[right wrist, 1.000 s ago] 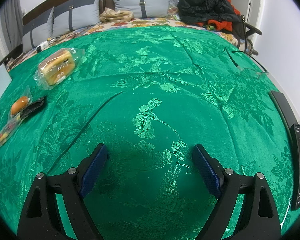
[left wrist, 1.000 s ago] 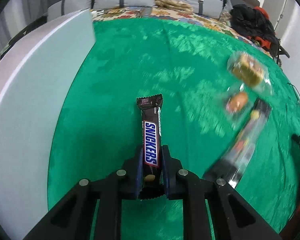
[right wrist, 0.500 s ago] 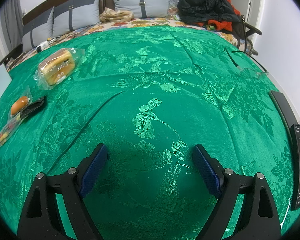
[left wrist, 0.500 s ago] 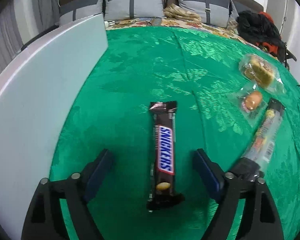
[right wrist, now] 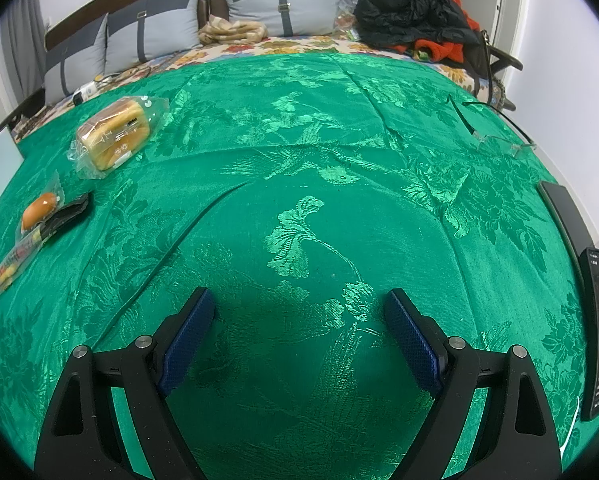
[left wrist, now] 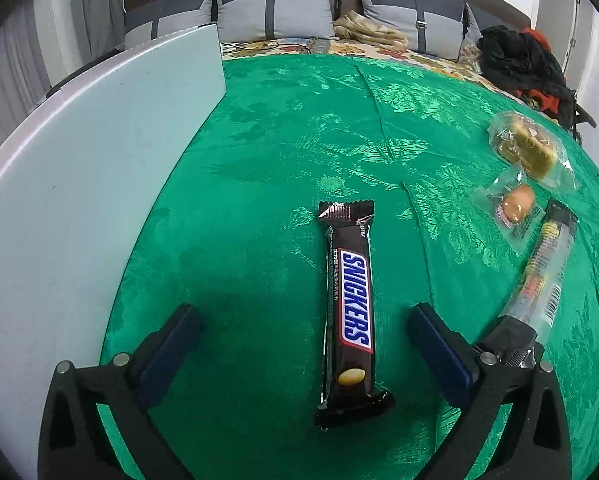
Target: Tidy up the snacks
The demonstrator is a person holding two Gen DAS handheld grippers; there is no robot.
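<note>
a bed (right wrist: 299, 128) under a green cloth, grey pillows (right wrist: 283, 8) at a dark headboard (right wrist: 119, 4) (clothes (right wrist: 415, 20) heaped right), white walls (right wrist: 559, 40).

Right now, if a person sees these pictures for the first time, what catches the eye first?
First the Snickers bar, lying lengthwise on the bright green cloth between the open pads of the left gripper. Next, the three clear-wrapped snacks in a row to its right, led by the bread pack, and the big white board along the left.
</note>
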